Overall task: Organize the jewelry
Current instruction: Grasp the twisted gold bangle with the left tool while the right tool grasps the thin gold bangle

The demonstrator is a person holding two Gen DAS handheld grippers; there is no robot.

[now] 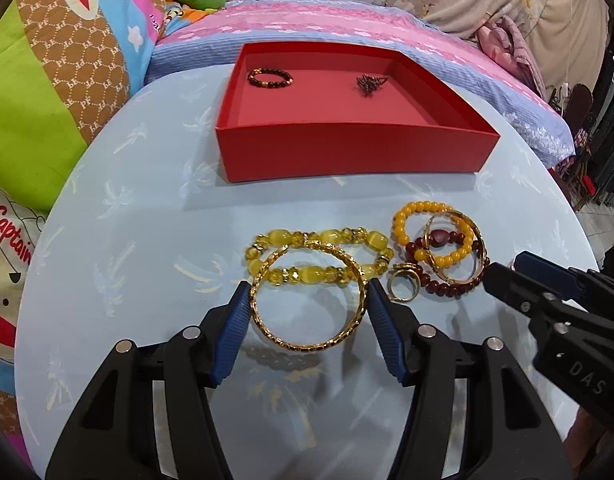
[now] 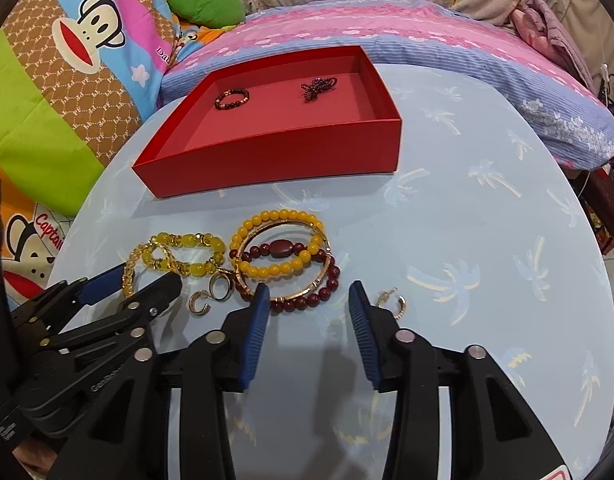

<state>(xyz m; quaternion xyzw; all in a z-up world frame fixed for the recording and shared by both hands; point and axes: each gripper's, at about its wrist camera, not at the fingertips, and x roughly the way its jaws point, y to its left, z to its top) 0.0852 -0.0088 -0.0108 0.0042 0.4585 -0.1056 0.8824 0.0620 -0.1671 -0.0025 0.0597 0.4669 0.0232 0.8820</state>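
Note:
A red tray [image 1: 347, 152] [image 2: 267, 160] at the table's far side holds a dark bead bracelet [image 1: 269, 78] [image 2: 232, 98] and a dark chain piece [image 1: 370, 81] [image 2: 317, 86]. My left gripper [image 1: 307, 300] holds a gold bangle [image 1: 307, 342] between its blue pads, lifted slightly over a yellow stone bracelet [image 1: 319, 256] [image 2: 175, 256]. Right of it lie an amber bead bracelet [image 1: 431, 232] [image 2: 279, 244], a dark red bead bracelet [image 2: 307, 300], a thin gold bangle [image 2: 319, 280] and a ring [image 1: 403, 284] [image 2: 221, 286]. My right gripper [image 2: 307, 300] is open above the red beads.
The round table [image 1: 127, 260] [image 2: 487, 220] has a pale blue palm-print cloth. Two hoop earrings [image 2: 197, 304] [image 2: 395, 302] lie near my right gripper. A bed with colourful bedding [image 1: 47, 80] [image 2: 387, 28] lies behind and left of the table.

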